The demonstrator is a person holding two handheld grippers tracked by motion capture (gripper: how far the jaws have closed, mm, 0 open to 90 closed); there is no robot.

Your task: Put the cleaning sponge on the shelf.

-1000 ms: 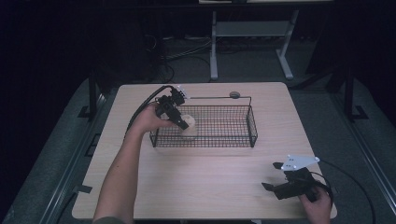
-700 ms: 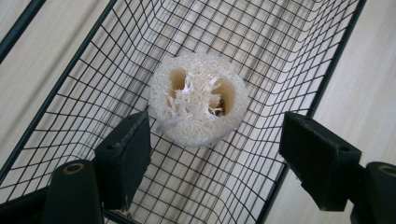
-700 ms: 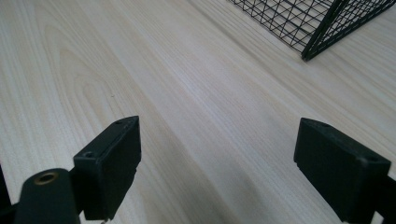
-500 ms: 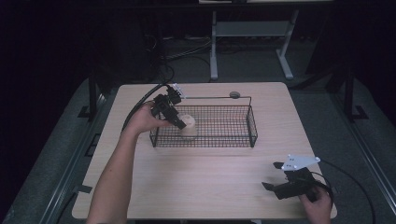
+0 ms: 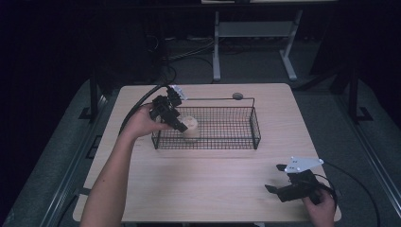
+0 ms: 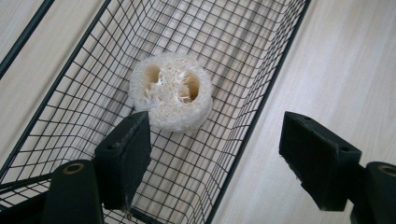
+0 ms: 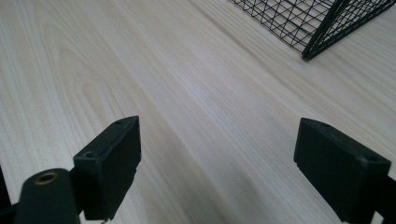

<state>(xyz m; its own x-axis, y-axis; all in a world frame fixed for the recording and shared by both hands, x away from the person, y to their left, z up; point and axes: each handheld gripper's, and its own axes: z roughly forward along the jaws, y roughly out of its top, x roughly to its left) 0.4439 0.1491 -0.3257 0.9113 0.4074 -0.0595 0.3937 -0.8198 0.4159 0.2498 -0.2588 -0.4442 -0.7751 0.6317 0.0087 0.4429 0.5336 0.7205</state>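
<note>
One wooden table (image 5: 208, 189) is seen, with a black wire basket (image 5: 236, 127) toward its far side. The loofah slice (image 6: 171, 91) is lying at the basket's left end. Left gripper (image 5: 176, 124) is held above it, jaws wide, nothing gripped. Right gripper (image 7: 233, 154) is rested near-right, jaws wide, empty.

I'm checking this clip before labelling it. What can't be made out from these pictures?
- High view: the pale round loofah slice in the black wire basket is partly hidden by the left gripper.
- High view: the small dark round thing beyond the basket is too small to identify.
</note>
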